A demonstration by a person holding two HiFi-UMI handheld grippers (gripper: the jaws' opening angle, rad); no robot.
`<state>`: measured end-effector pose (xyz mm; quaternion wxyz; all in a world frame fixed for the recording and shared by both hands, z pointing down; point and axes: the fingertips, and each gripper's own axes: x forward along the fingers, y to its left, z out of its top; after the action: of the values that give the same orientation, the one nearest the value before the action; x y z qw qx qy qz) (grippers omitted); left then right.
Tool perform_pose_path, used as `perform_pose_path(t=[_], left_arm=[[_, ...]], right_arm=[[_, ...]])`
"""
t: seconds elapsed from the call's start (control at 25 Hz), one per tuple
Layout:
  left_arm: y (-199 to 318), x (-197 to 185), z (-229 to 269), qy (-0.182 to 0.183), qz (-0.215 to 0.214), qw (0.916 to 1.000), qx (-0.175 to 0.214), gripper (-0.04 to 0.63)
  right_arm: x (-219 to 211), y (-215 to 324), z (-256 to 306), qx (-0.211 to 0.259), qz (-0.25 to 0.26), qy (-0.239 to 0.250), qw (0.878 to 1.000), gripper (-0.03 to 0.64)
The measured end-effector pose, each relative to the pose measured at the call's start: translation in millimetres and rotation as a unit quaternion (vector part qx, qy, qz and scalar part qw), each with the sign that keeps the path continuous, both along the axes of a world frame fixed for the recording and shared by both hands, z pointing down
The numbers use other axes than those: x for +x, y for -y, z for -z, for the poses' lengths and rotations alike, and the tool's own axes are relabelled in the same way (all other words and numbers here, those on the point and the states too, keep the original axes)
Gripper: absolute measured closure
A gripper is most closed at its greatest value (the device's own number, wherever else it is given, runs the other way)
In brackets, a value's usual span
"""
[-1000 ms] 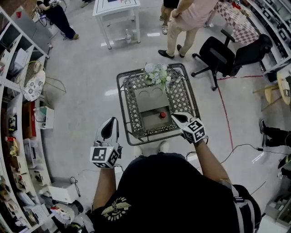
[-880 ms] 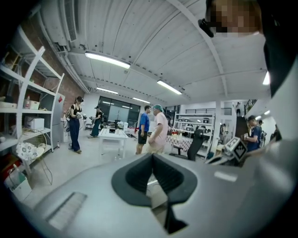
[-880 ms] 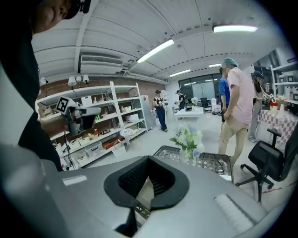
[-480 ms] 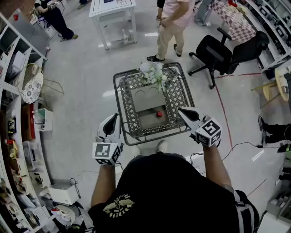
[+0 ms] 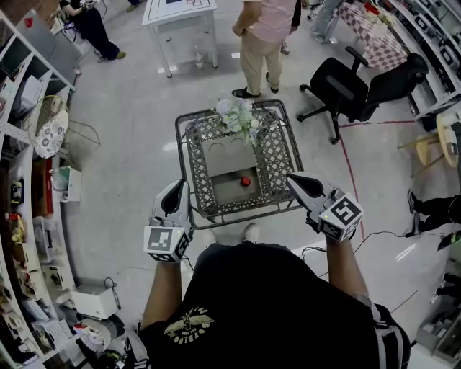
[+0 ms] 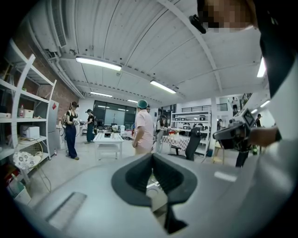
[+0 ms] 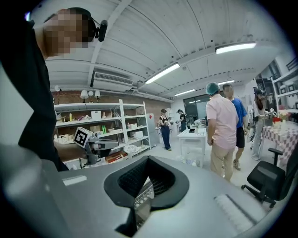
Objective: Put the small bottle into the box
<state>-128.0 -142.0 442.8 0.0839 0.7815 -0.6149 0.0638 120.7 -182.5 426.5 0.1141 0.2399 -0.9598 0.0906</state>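
Observation:
A grey open box (image 5: 229,155) lies on a metal lattice table (image 5: 191,180) straight ahead in the head view. In the box's near half sits a small red-topped thing (image 5: 245,181), apparently the small bottle seen from above. My left gripper (image 5: 175,190) hovers off the table's near left corner, jaws together and empty. My right gripper (image 5: 294,181) is raised off the near right corner, shut with nothing in it. Both gripper views look out level over the room; the left gripper (image 6: 152,183) and the right gripper (image 7: 143,186) each show pads closed to a slit.
White flowers (image 5: 234,114) stand at the table's far end. A person in a pink shirt (image 5: 263,32) stands just beyond it. A black office chair (image 5: 353,83) is at the far right, a white table (image 5: 180,14) behind, and stocked shelves (image 5: 29,144) along the left.
My right gripper has risen towards the camera and swung outward to the right, off the table's edge. The left gripper has shifted only slightly. The person in pink has walked left.

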Motion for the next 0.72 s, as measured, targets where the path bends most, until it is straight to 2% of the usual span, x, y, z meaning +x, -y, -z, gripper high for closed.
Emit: perform_pose_path(t=[0.36,0.72], left_arm=[[-1,24,-3,-0.001,0.018,0.9998,0.0,0.595],[6,31,-3,-0.002,0.008,1.0,-0.001,0.595]], right_arm=[[18,10,8,0.015,0.018,0.009,1.0,0.609],[14,17,9,0.006,0.011,0.022,1.0,0.609]])
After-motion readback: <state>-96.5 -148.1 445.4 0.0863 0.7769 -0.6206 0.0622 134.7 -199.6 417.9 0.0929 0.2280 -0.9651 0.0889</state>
